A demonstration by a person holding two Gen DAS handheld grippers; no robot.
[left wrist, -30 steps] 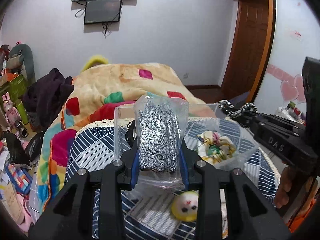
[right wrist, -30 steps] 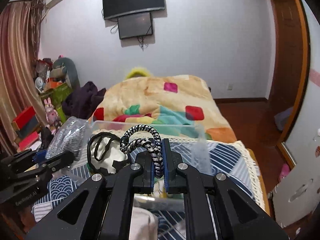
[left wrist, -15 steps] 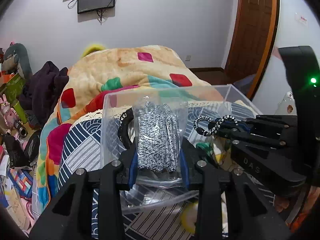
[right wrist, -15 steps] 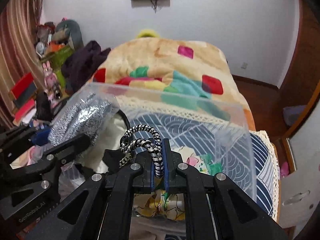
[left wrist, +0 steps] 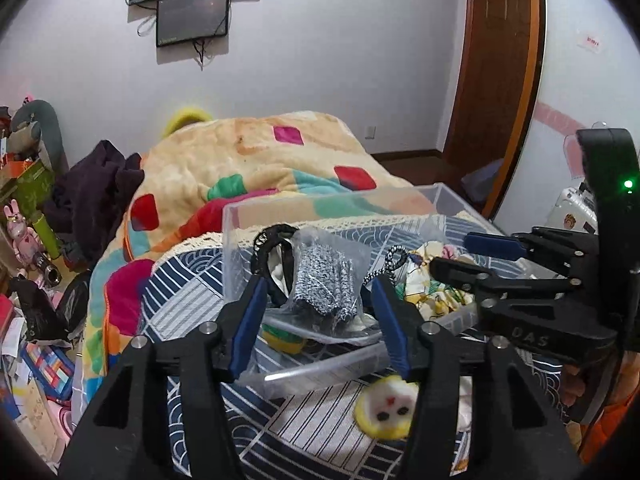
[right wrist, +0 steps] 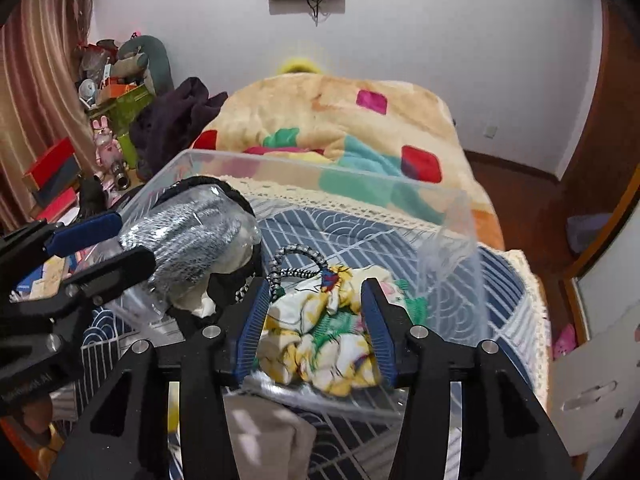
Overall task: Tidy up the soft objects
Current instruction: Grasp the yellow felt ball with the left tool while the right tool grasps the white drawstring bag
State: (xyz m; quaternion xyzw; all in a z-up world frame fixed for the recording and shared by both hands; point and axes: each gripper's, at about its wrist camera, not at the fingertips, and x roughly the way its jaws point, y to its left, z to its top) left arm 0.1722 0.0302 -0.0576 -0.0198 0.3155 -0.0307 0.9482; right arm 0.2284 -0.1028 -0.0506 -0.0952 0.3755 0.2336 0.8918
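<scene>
Both grippers' fingers stand spread apart over the clear plastic bin (left wrist: pixel 332 204), holding nothing.

Left gripper (left wrist: pixel 318 308) flanks the bagged grey knit bundle (left wrist: pixel 324 284), which leans on the bin's near rim beside a black strap loop (left wrist: pixel 276 236); gaps show between bag and blue pads. Right gripper (right wrist: pixel 314 320) sits above the floral cloth (right wrist: pixel 320 344) inside the bin, the black-and-white cord (right wrist: pixel 298 260) lying across it by the left finger. A yellow plush toy (left wrist: pixel 386 410) lies outside the bin's near edge on the patterned blue cover (left wrist: pixel 192 304).
</scene>
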